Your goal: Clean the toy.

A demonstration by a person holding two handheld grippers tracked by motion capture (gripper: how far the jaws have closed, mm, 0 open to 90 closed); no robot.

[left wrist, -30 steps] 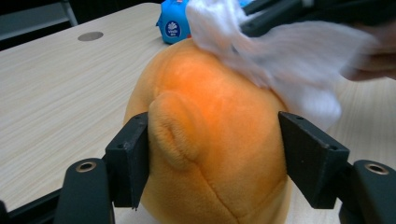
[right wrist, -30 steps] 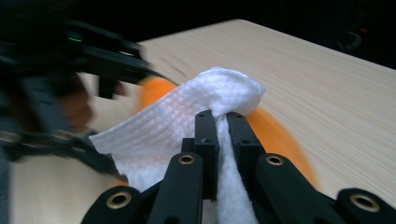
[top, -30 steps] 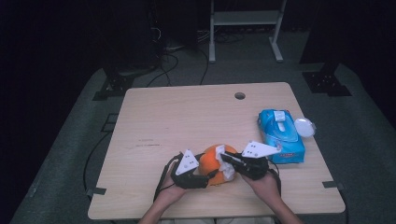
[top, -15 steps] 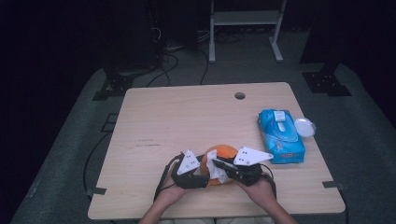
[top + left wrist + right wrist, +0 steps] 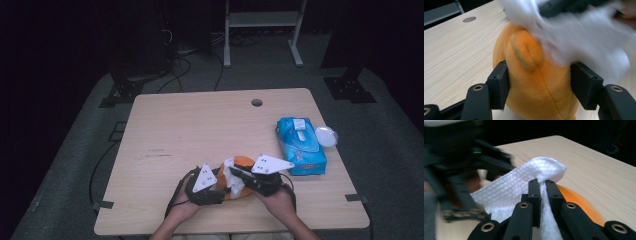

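An orange plush toy (image 5: 244, 161) (image 5: 534, 82) lies near the table's front edge, between the person's two hands. My left gripper (image 5: 223, 189) (image 5: 541, 82) has just been closing on it. Both pads (image 5: 499, 85) now press into the toy's sides. My right gripper (image 5: 235, 173) (image 5: 543, 183) is shut on a white wipe (image 5: 231, 177) (image 5: 524, 182). It holds the wipe against the top of the toy, and the wipe (image 5: 584, 37) looks blurred in the left gripper view. The wipe and both grippers hide part of the toy.
A blue pack of wipes (image 5: 300, 145) lies at the right of the wooden table (image 5: 200, 125), with a round white lid (image 5: 326, 135) beside it. A cable hole (image 5: 257, 102) sits near the far edge. Behind the table are cables and a metal stand on the floor.
My left gripper's jaws have narrowed onto the orange toy. The right gripper with the wipe has shifted slightly left over the toy, so the wipe covers more of it.
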